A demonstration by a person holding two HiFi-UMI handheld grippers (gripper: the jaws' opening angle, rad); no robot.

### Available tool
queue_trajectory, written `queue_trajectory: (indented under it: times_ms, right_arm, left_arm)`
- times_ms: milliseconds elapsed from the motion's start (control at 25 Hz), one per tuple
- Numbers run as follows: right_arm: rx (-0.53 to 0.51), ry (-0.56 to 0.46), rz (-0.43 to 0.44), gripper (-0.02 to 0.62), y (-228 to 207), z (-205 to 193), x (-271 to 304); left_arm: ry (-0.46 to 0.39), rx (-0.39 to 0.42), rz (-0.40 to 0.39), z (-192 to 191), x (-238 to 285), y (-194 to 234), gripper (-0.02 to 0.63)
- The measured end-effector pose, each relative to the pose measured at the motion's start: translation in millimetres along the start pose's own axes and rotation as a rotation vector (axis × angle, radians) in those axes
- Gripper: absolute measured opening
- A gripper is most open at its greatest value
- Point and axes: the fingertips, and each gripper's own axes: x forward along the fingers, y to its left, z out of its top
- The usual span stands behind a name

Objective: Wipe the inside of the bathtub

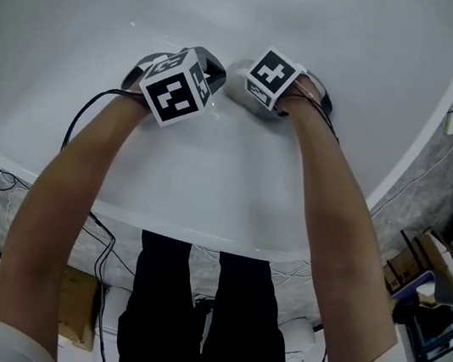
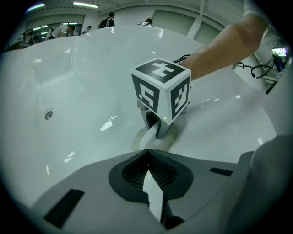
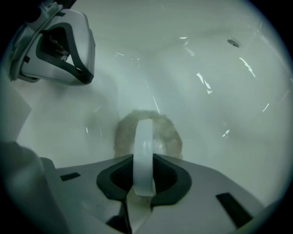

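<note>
Right gripper view: right gripper (image 3: 143,177) jaws clamp the scrubber (image 3: 147,132) handle; press its pad flat against the bathtub (image 3: 219,91). Left gripper (image 2: 149,176) jaws closed, empty.

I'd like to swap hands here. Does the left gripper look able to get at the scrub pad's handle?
Probably not yet: the left gripper is close by, with only bare bathtub between, but its jaws are together and the right gripper is shut on the handle of the scrub pad.
</note>
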Motion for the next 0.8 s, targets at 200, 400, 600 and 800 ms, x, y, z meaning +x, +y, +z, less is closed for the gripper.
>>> queue_trajectory:
  times_ms: [200, 400, 600, 800]
  right_arm:
    - [0.017, 0.005, 0.006, 0.089, 24, -13, -22]
    - [0.044, -0.004, 0.001, 0.089, 46, -27, -45]
    - [0.061, 0.007, 0.000, 0.089, 74, -40, -69]
    - [0.076, 0.001, 0.022, 0.089, 96, -51, -89]
  left_arm:
    - [-0.014, -0.012, 0.016, 13, -18, -18, 0.012]
    - [-0.011, -0.016, 0.017, 20, -38, -39, 0.012]
    - [-0.017, -0.038, 0.017, 27, -63, -57, 0.012]
    - [-0.040, -0.077, 0.025, 40, -81, -68, 0.012]
